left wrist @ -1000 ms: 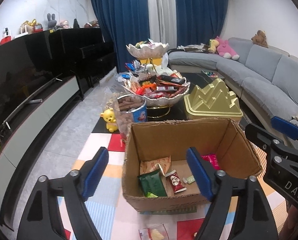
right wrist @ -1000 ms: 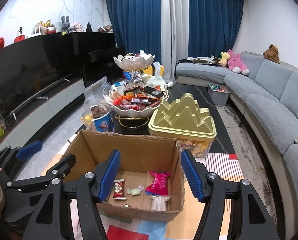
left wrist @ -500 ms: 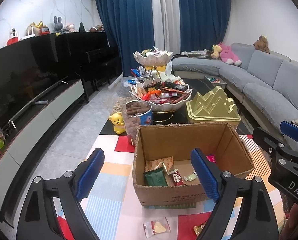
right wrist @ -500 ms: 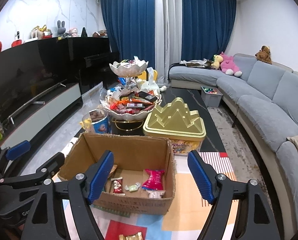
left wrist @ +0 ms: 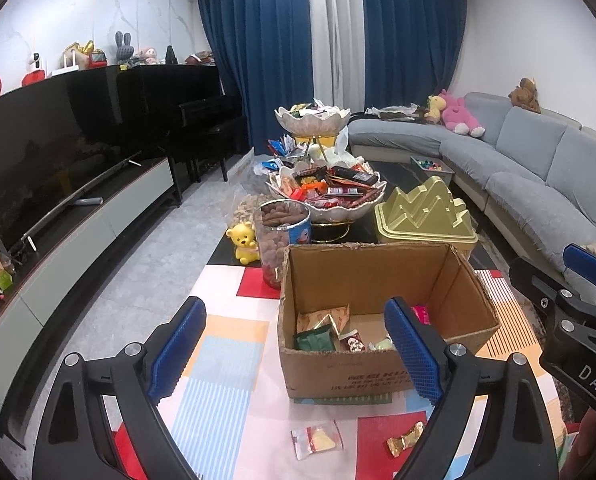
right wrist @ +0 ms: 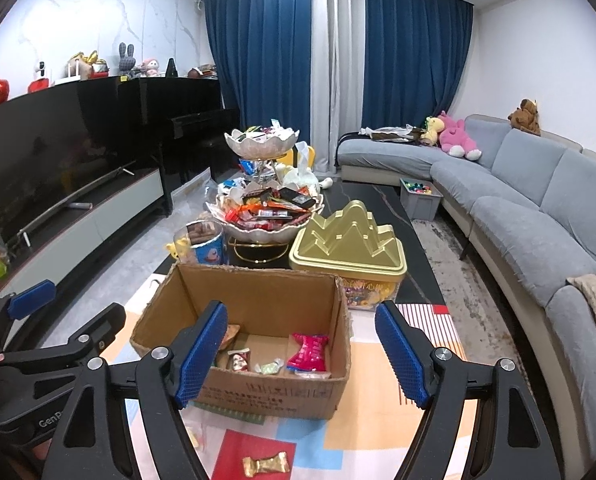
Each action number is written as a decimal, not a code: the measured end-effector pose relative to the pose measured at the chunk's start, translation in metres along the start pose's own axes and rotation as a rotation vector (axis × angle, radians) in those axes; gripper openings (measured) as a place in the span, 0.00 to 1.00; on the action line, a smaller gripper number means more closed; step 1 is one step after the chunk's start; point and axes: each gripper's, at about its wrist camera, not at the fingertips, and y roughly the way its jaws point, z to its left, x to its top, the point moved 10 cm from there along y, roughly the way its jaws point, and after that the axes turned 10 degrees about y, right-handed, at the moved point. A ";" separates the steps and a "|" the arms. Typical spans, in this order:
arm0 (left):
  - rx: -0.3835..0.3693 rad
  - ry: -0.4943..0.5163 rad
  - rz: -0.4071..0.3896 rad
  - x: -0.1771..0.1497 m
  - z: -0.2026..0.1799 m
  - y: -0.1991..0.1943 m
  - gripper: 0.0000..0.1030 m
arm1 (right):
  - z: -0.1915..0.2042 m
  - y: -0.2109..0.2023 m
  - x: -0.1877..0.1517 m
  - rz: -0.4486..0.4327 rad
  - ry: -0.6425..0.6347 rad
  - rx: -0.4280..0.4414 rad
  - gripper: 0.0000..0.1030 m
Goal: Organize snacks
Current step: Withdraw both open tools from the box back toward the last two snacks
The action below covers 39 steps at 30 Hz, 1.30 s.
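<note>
An open cardboard box (left wrist: 381, 376) (right wrist: 274, 394) stands on a colourful checked cloth and holds several snack packets, among them a green one (left wrist: 315, 340) and a pink one (right wrist: 309, 354). A clear packet with a yellow wedge (left wrist: 317, 438) and a gold-wrapped candy (left wrist: 405, 438) (right wrist: 266, 463) lie on the cloth in front of the box. My left gripper (left wrist: 296, 354) is open and empty, above the near side of the box. My right gripper (right wrist: 299, 350) is open and empty, also near the box's front.
Behind the box stand a gold mountain-shaped tin (left wrist: 423, 216), a two-tier dish full of snacks (left wrist: 323, 196), a jar of nuts (left wrist: 284, 236) and a yellow bear figure (left wrist: 244, 242). A grey sofa (left wrist: 537, 184) runs along the right; a TV console (left wrist: 78, 240) along the left.
Both grippers have drawn back and up from the box, so the cloth in front with the two loose snacks has come into view. Both stay open and empty.
</note>
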 end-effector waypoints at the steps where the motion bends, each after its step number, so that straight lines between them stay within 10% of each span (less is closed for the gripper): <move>1: -0.001 -0.001 0.001 -0.002 0.000 -0.001 0.89 | 0.000 -0.001 -0.002 0.002 0.000 0.000 0.75; 39: -0.032 0.006 0.128 -0.079 -0.014 0.018 0.89 | 0.000 0.010 -0.091 0.149 -0.037 -0.001 0.75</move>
